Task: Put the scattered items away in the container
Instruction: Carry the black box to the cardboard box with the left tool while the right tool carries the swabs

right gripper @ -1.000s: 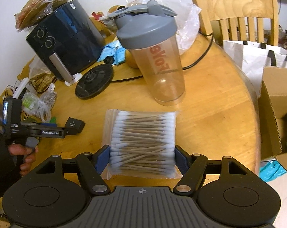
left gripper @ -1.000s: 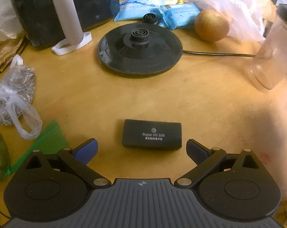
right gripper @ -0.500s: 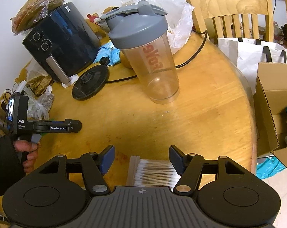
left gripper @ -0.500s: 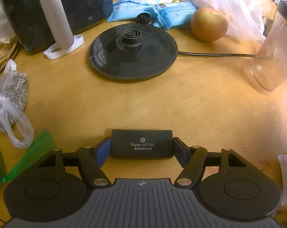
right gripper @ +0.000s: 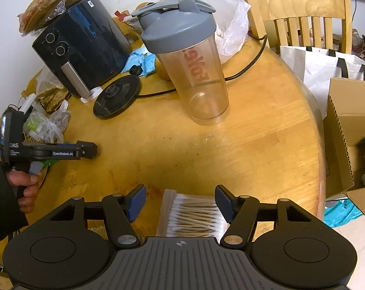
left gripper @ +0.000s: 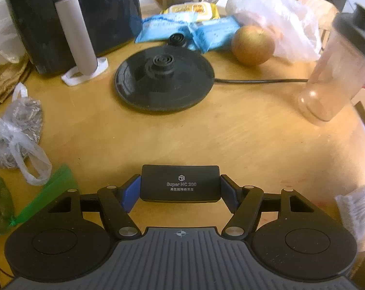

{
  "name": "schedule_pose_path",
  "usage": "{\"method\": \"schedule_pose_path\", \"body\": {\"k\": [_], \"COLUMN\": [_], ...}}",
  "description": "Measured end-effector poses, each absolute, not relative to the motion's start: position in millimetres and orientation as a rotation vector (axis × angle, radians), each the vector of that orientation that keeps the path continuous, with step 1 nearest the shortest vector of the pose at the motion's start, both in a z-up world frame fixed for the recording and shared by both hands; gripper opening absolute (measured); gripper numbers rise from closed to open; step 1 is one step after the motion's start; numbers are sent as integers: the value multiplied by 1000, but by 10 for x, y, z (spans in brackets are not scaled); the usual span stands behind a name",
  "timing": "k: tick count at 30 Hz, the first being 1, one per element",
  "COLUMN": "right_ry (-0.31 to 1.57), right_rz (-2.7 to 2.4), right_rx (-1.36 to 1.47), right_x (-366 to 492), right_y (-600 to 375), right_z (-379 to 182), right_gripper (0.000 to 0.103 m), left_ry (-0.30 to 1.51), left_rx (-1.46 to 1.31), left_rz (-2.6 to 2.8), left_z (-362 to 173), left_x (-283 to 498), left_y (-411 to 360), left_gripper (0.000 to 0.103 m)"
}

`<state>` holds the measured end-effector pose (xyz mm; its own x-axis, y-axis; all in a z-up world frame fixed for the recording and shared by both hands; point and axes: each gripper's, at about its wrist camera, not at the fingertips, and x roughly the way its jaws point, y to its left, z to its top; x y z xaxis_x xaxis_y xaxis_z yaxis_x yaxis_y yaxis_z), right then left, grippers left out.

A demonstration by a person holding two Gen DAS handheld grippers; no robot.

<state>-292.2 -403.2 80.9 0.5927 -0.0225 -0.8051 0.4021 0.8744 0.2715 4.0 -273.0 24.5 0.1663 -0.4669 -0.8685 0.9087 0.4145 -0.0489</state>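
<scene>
Round and wooden, the worktop (right gripper: 267, 145) was crowded: a black air fryer (right gripper: 85, 55), a kettle base (left gripper: 164, 78) with its cord, a clear shaker bottle (right gripper: 192, 72) with a grey lid, a pear (left gripper: 253, 44) and several plastic bags. An open cardboard box (right gripper: 351, 140), which I took for the container, stood off the worktop's far right edge, beside a white tote bag (right gripper: 322, 65).

The left gripper (left gripper: 180, 191) had its blue-padded fingers (left gripper: 131, 191) pressed against both short ends of a small black case (left gripper: 180, 183) printed "Super NC 200", and the case looked just clear of the wood. The grip spanned the case's long axis near its lower edge, so a tilt or a quick swing could have let it pivot and drop.

The right gripper (right gripper: 180, 200) was about half open, gripping nothing. A flat clear pack of cotton swabs (right gripper: 194, 215) lay on the worktop between the fingers and nearer the right one, apart from the left one. Closing from there risked catching only the slippery film, crumpling it or nudging the pack sideways instead of lifting it.

The shaker bottle stood between the left hand (right gripper: 25, 183) and the box, so a low carry across might have toppled it.
</scene>
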Motion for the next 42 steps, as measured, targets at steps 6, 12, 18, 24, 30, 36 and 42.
{"method": "schedule_pose_path", "body": {"k": [6, 12, 18, 24, 30, 36, 42], "right_ry": [913, 955, 1007, 1049, 1099, 1136, 1182], "right_rz": [-251, -223, -149, 23, 228, 373, 455], "right_rx": [434, 369, 233, 17, -225, -443, -470], "right_x": [-2955, -2976, -2973, -2932, -2865, -2761, -2590], "right_y": [-4049, -4081, -4099, -4061, -3824, -3582, -3563], "right_z": [809, 760, 676, 638, 529, 325, 190], "right_gripper": [74, 87, 97, 103, 103, 103, 95], "left_ry": [917, 894, 880, 870, 872, 896, 922], "left_rx": [526, 488, 460, 416, 378, 338, 313], "left_rz": [-1062, -1066, -1074, -1055, -1025, -982, -941], "left_z": [463, 653, 849, 1054, 1211, 1276, 1283], "left_x": [-47, -123, -216, -293, -383, -455, -508], "left_y": [-2619, -2498, -2298, -2033, -1798, -1558, -1346], "left_gripper": [68, 68, 68, 68, 68, 68, 68]}}
